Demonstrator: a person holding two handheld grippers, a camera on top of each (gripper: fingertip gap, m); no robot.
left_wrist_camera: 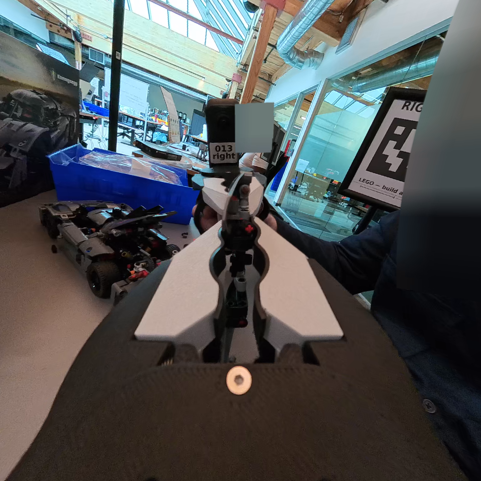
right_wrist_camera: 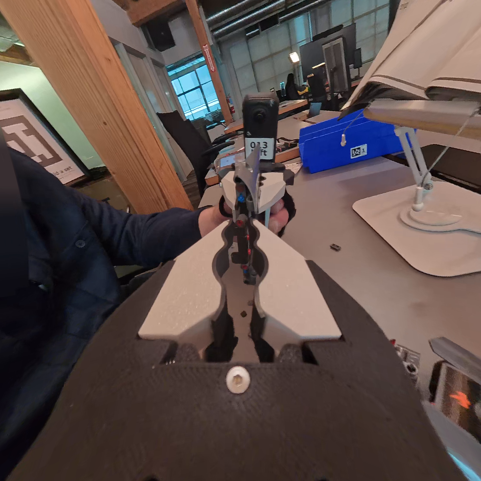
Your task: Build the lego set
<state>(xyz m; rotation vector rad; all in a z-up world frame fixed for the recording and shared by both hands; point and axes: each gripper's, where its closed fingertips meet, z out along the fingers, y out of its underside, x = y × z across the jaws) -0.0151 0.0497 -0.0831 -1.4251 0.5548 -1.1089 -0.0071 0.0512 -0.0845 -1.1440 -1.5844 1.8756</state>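
From left to right in the left wrist view, the half-built lego car point(left_wrist_camera: 104, 242) lay on the grey desk point(left_wrist_camera: 23, 299), with a few small loose pieces point(left_wrist_camera: 54, 248) beside it. Behind the car stood a blue bin point(left_wrist_camera: 117, 184) that held clear plastic bags point(left_wrist_camera: 125, 161); we could not tell whether any pieces were inside the bags. In the right wrist view another blue bin point(right_wrist_camera: 346, 143) stood farther back on the desk, and its contents were hidden from us.

In the middle we held a slim sub-assembly point(left_wrist_camera: 238, 260) of dark, grey and red parts in the air between the two tools. The left gripper point(left_wrist_camera: 238, 270) had its jaws nearly pressed together, pinching one end of it. The right gripper point(right_wrist_camera: 243, 257) faced it from the other side, and its jaws pinched the other end of the same piece.

We judged that the step in hand was to join or to adjust this sub-assembly, not yet to mount it on the car. The next move called for steady pressure along the piece while both ends stayed aligned, because a thin part like this could bend or slip out.
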